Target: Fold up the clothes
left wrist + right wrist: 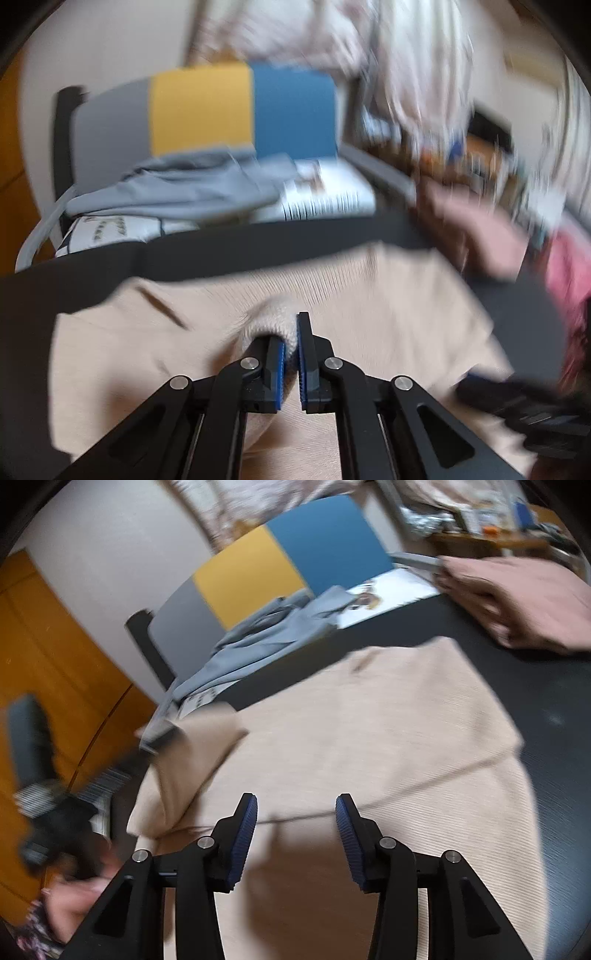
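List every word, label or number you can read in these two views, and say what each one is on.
None can be read.
White printed sheet beyond the beige knit garment: dark rows of print, blurred.
White item under the grey garment: a dark mark, blurred.

Both cams ride the grippers, tilted down and close over the beige knit garment (pixel 369 302) on the dark table (pixel 258 251). Each faces the yellow-and-blue panel (pixel 295 557) and grey clothing (pixel 266 635) behind, the right view rolled sideways.
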Action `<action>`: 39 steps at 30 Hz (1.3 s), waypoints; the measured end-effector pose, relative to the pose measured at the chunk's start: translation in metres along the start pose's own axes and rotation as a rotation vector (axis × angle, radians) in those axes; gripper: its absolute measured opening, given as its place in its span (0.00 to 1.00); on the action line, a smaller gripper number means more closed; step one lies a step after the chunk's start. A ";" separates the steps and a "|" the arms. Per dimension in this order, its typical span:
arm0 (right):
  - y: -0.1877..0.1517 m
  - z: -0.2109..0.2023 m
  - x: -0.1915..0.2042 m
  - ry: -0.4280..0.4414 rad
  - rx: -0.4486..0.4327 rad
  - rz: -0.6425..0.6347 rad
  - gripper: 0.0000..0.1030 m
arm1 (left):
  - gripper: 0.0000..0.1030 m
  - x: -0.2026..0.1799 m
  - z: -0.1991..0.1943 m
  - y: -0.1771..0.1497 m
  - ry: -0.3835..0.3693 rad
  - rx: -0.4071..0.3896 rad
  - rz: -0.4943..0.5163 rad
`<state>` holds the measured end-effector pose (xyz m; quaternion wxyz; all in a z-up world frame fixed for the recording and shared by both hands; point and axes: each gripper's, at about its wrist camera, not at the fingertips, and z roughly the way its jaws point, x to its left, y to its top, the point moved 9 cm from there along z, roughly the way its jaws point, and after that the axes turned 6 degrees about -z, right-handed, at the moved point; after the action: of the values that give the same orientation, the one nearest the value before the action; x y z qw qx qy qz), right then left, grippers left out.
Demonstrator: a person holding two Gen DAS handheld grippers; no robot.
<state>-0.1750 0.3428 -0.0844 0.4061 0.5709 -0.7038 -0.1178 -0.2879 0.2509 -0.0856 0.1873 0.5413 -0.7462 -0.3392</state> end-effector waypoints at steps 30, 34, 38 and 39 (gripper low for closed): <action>-0.034 0.114 0.167 -0.342 0.086 -1.165 0.10 | 0.18 0.196 -0.065 -0.104 0.138 0.032 -0.448; 0.005 0.080 0.135 -0.302 -0.001 -0.864 0.05 | 0.18 0.209 -0.065 -0.105 0.048 -0.031 -0.558; 0.041 0.034 0.052 -0.231 -0.074 -0.372 0.05 | 0.18 0.212 -0.065 -0.106 0.017 -0.051 -0.593; 0.044 0.026 0.027 -0.211 -0.077 -0.242 0.05 | 0.18 0.212 -0.065 -0.107 0.013 -0.055 -0.598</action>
<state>-0.2251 0.3250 -0.0621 0.3342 0.6201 -0.6635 -0.2523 -0.2458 0.0129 -0.1344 0.0982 0.7339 -0.5430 -0.3960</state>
